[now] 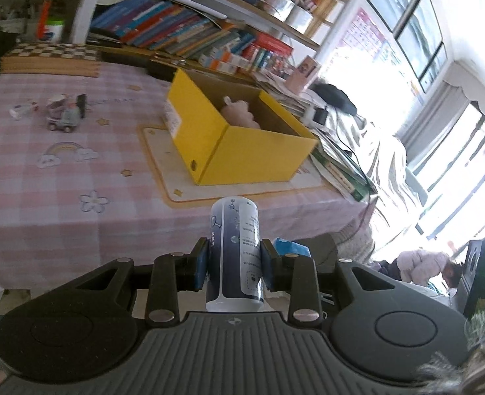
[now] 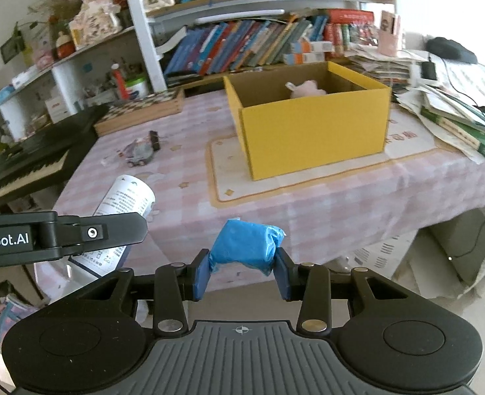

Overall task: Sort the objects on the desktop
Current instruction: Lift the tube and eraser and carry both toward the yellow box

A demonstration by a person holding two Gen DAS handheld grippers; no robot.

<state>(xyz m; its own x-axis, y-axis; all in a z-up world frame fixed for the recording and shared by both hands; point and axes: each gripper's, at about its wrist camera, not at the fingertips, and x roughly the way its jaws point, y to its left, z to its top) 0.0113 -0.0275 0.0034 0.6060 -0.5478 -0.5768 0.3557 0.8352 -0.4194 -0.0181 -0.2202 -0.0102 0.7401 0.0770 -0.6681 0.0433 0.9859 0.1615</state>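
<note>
Both grippers are loaded. Left gripper [image 1: 234,265] is clenched on a can [image 1: 235,256], its blue pads [image 1: 200,270] pressing the can's two sides; the can's long axis runs along the fingers, pointing forward toward the table, with one flat end close to the camera. In the right wrist view the same can [image 2: 125,204] shows at the left, white and printed, slanting up and to the right past the left gripper's black body.

Right gripper [image 2: 242,265] grasps a blue packet [image 2: 247,247], a soft crumpled bundle held crosswise between the pads [image 2: 200,275], its long axis running from one pad to the other. Both held things hang off the table's near edge.

Beyond them lies the table [image 2: 308,207], covered in a pink checked cloth. A yellow box [image 2: 311,131] stands open on a cream mat [image 2: 242,184], with a pink plush [image 2: 305,89] inside near the back wall. Well apart from the box, to its left, sits a small toy car [image 1: 63,115] with a dark clip just beside it. At the far edge rests a chessboard [image 1: 51,54], and behind it shelves of leaning books [image 2: 242,42].
</note>
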